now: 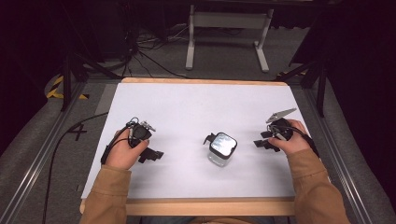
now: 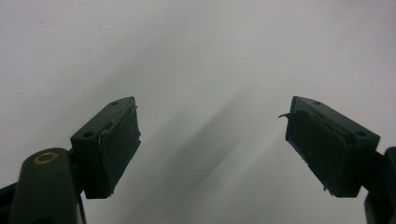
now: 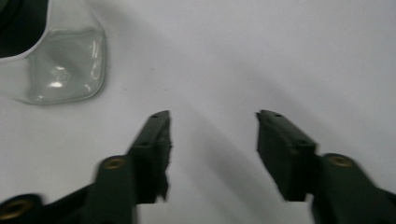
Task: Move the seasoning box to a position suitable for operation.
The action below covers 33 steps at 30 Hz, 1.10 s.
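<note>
Left gripper [image 1: 152, 154] at near left, jaws wide, nothing between them, resting low on white table [image 1: 196, 102]. Right gripper [image 1: 265, 143] at near right, jaws moderately apart, likewise empty. Both aimed inward at clear jar [image 1: 222, 149], upright between them with black clasp lid; likely staged for a two-sided approach. Right gripper view adds jar's glass base [image 3: 65, 70] just beyond its jaws. Left gripper view: bare surface ahead. Beyond far edge, white stand [image 1: 229, 37] on floor.
</note>
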Available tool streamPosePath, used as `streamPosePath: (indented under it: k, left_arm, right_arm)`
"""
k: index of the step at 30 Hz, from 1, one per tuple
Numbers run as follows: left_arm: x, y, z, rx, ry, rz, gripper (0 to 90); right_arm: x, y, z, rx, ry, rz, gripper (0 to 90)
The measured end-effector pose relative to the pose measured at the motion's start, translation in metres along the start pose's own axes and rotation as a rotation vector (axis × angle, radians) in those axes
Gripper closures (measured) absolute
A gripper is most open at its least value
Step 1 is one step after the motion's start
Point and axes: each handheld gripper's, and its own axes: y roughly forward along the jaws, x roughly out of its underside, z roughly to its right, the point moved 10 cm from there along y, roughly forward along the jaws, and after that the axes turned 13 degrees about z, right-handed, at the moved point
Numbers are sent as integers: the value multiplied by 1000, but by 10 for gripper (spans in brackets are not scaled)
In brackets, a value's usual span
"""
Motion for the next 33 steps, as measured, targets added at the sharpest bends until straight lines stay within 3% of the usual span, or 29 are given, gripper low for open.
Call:
streamPosePath:
  k: [1,3,5,6,12,19,28,33]
  left_arm:
    - [0,0,1,1,1,1,182]
    - [-1,-1,3,8,9,3,187]
    - [-1,-1,7,25,32,-6,190]
    - [-2,-1,13,47,63,-12,191]
    - [-4,0,25,91,126,-24,190]
    - [0,1,31,103,165,-60,189]
    - [-3,3,33,110,181,-57,187]
    - [-5,4,29,85,162,-44,163]
  right_arm:
    - [3,0,-4,-25,12,-34,663]
    - [4,0,-9,-47,9,-37,722]
    - [0,1,-12,-60,6,-15,753]
    - [-4,2,-17,-77,-7,8,789]
    - [-11,9,-30,-140,-41,71,886]
    - [-17,29,-49,-198,-87,123,889]
    - [-20,45,-62,-244,-107,207,889]
    - [-21,45,-64,-245,-109,217,890]
